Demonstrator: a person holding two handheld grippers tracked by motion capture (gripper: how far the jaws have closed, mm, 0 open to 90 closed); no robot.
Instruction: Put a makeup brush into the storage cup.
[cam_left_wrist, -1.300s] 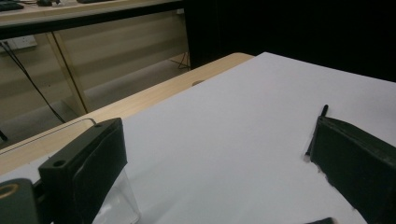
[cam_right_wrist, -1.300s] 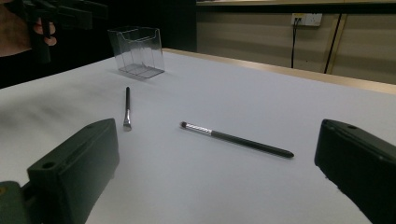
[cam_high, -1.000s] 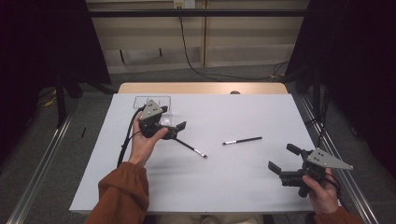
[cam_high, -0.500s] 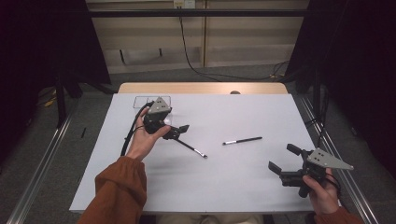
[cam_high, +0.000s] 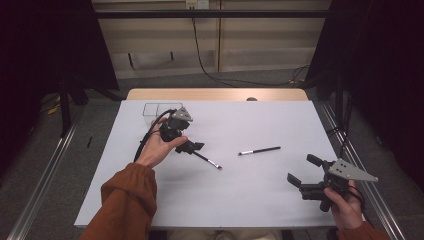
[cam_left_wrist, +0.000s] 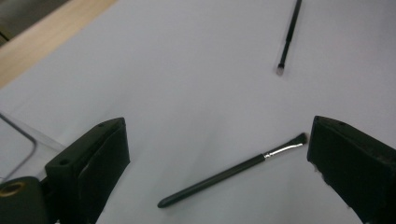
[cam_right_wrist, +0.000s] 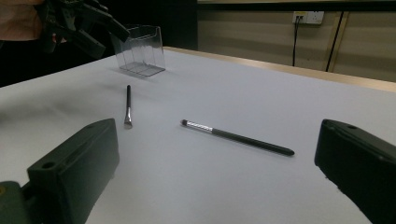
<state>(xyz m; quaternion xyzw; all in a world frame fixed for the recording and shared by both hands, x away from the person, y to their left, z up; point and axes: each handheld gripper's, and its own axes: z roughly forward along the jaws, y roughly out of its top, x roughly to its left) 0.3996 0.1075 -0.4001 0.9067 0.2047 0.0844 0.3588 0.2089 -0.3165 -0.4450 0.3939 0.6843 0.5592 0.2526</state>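
Two thin black makeup brushes lie on the white table (cam_high: 250, 200). Over the handle end of the flat-tipped brush (cam_high: 207, 160) hovers my left gripper (cam_high: 192, 147), open; in the left gripper view that brush (cam_left_wrist: 233, 171) lies on the table between the spread jaws of the left gripper (cam_left_wrist: 217, 140). The second brush (cam_high: 260, 150) (cam_left_wrist: 289, 37) rests farther right. My right gripper (cam_high: 304, 170) is open near the table's front right with nothing in it; the right gripper view has the right gripper (cam_right_wrist: 215, 149) facing the second brush (cam_right_wrist: 238, 136) and the flat-tipped brush (cam_right_wrist: 128, 105).
A clear plastic two-part container (cam_high: 159, 109) (cam_right_wrist: 140, 49) stands at the back left, just behind the left hand. The left gripper's black cable (cam_high: 147, 137) loops beside the wrist. A wooden strip (cam_high: 215, 94) borders the far edge.
My left gripper has drifted a little to the right and toward the near side, away from the container and over the flat-tipped brush. The right gripper and both brushes have stayed put.
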